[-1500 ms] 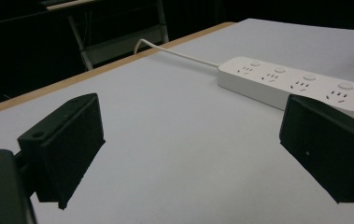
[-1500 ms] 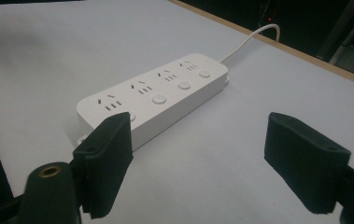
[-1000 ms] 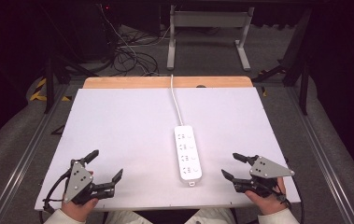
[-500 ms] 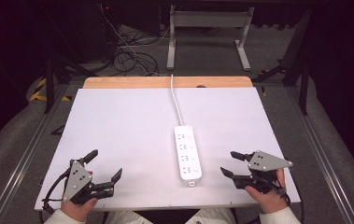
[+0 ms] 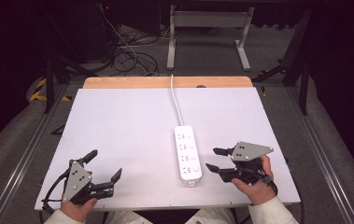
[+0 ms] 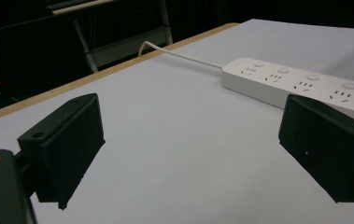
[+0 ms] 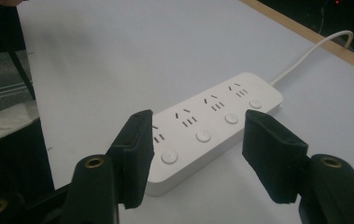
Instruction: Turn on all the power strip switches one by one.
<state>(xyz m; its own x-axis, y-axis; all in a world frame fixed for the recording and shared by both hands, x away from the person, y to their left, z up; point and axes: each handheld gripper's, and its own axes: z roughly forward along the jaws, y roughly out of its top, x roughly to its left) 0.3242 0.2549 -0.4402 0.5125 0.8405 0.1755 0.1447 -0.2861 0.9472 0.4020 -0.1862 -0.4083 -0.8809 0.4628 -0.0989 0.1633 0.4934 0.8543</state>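
A white power strip [image 5: 187,153] with several sockets and round buttons lies lengthwise on the white tabletop [image 5: 118,126], its cable [image 5: 177,102] running off the far edge. My right gripper [image 5: 212,158] is open just right of the strip's near end, jaws pointing at it. In the right gripper view the strip [image 7: 212,123] lies close ahead, between and beyond the open gripper [image 7: 198,140], untouched. My left gripper [image 5: 104,164] stands open at the near left, well apart from the strip. The left gripper view has the strip [image 6: 296,84] far off to the right of the open gripper [image 6: 193,154].
A wooden strip [image 5: 128,82] borders the table's far edge. Beyond it on the floor are tangled cables [image 5: 128,56] and a metal stand [image 5: 207,28]. Metal rails [image 5: 30,149] run along both sides of the table.
My right gripper has moved left and a little forward, closer to the power strip's near end. The left gripper has barely shifted.
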